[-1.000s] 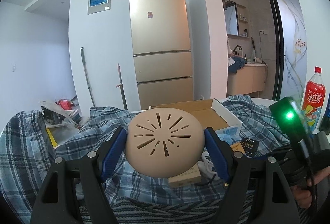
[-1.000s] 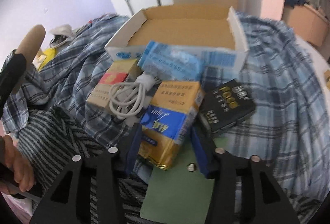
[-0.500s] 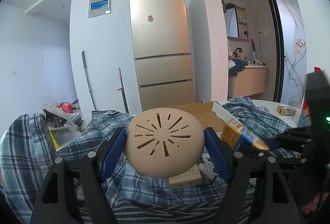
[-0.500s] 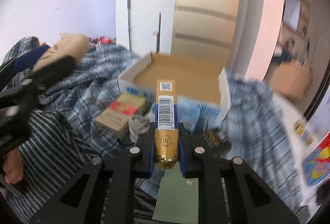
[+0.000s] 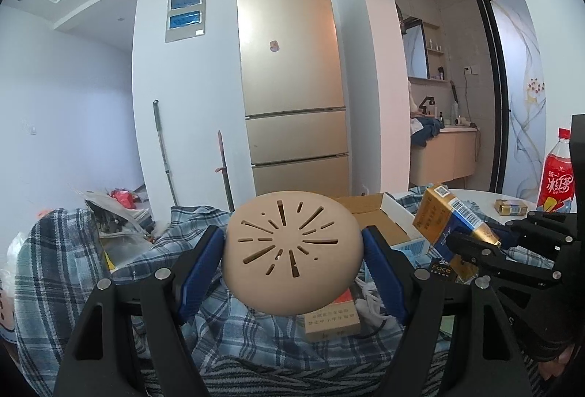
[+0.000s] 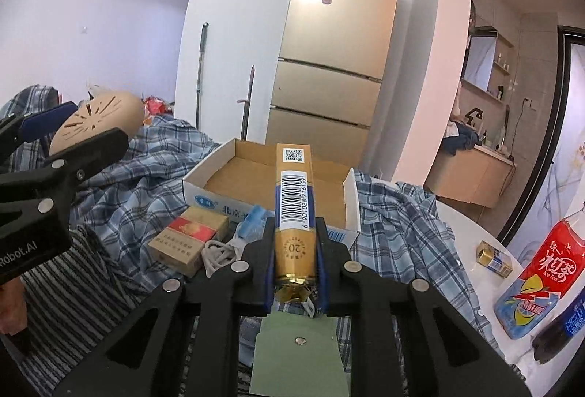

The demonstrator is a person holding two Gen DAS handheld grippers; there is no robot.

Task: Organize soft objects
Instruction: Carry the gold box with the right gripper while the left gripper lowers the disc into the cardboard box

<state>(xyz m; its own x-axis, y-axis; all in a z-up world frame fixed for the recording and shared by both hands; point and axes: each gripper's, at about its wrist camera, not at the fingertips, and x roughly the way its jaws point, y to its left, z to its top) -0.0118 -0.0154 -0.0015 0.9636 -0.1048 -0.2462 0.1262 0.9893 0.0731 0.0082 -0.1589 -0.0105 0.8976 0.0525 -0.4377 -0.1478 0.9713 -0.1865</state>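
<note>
Tan bun (image 5: 292, 250) fills 1 left claw (image 5: 292, 252); 1 gold pack (image 6: 294, 214) fills right claw (image 6: 294, 263).

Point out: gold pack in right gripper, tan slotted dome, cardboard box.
gold pack (image 6: 294, 206), right wrist view, barcode side.
tan slotted dome (image 5: 290, 250), left wrist view, slotted face.
cardboard box (image 6: 256, 177), right wrist view, inner floor.

The tan bun-shaped squishy (image 5: 292, 252) hides much of the red-and-tan carton (image 5: 331, 314) and the white cable (image 5: 369, 298) behind it. In the right wrist view the gold pack (image 6: 295, 214) covers the cardboard box (image 6: 204, 194) floor's middle, and the red bottle (image 6: 541, 272) is cut by the frame edge; its small print is probably unreadable
</note>
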